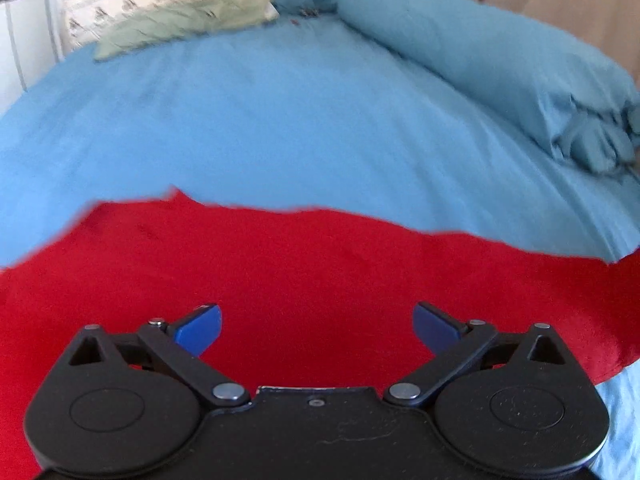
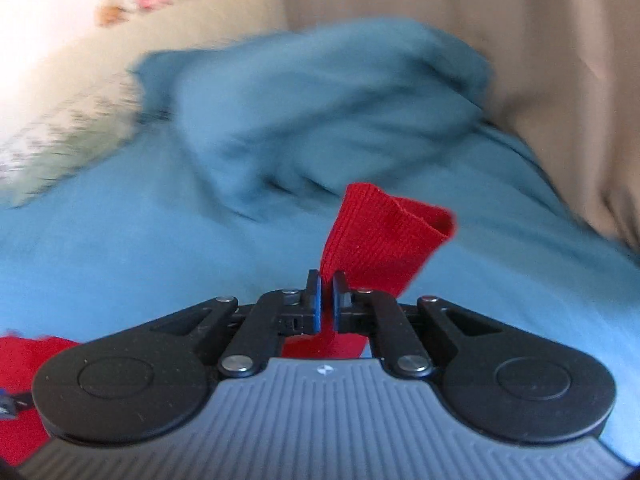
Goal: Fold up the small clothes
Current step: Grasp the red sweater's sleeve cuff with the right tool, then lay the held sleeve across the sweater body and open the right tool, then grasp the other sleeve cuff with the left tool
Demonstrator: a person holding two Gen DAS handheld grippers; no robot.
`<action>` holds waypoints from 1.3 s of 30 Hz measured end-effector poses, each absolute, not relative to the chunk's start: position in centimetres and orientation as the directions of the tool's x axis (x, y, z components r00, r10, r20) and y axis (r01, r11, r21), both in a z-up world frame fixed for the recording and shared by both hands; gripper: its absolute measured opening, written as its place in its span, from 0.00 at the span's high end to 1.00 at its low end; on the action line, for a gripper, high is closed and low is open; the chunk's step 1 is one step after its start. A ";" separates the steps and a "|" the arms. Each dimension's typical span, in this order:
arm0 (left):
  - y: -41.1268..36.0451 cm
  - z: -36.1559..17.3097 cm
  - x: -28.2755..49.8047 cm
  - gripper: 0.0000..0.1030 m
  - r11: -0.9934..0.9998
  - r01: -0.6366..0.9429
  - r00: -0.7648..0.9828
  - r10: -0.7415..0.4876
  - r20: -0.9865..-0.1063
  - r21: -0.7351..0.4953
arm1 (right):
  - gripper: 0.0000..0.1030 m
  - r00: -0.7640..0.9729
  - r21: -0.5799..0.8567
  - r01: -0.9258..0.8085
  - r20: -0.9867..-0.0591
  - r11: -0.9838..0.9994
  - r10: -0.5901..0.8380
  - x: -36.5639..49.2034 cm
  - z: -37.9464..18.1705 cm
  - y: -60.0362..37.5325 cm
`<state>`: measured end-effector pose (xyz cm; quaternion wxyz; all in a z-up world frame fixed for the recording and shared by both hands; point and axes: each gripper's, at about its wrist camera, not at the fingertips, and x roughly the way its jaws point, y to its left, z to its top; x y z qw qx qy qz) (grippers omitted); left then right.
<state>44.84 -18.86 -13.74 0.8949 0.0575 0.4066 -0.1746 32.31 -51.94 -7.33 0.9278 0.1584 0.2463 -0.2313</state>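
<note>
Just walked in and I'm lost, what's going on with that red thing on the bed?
A person is folding a red garment on a blue bedsheet, a claw in each hand. The right claw is shut on a ribbed cuff of it, raised off the sheet. The left claw hangs open over the spread cloth, gripping nothing.

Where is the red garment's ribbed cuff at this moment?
In the right wrist view the ribbed cuff stands up just right of centre, pinched in the right gripper above the blue bedsheet.

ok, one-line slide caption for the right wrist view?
Right gripper shut on the ribbed cuff of a red knit garment, lifted above the blue bedsheet.
</note>
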 end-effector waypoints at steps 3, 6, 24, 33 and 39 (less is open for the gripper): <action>-14.3 -11.4 44.7 0.00 0.943 0.330 0.654 -0.258 -0.712 -0.038 | 0.80 0.859 0.218 0.341 -0.468 0.915 -0.208 35.5 -3.6 -45.9; -9.0 -9.8 44.4 0.00 0.962 0.270 0.699 -0.220 -0.680 -0.034 | 0.80 0.908 0.278 0.132 -0.418 0.951 -0.003 38.9 -1.5 -37.6; 8.8 -15.8 42.7 0.02 0.972 0.018 0.649 -0.191 -0.737 -0.235 | 0.68 0.714 0.194 -0.245 -0.626 0.950 0.313 41.8 -20.2 -11.8; 4.1 -14.6 43.8 0.03 0.946 0.134 0.637 -0.311 -0.706 -0.295 | 0.15 0.798 0.049 -0.232 -0.561 0.971 0.219 38.2 -14.0 -18.3; 0.1 -16.8 45.3 0.28 0.940 0.150 0.609 -0.333 -0.720 -0.307 | 0.06 0.808 -0.001 -0.056 -0.587 0.998 0.045 34.2 -14.4 -23.9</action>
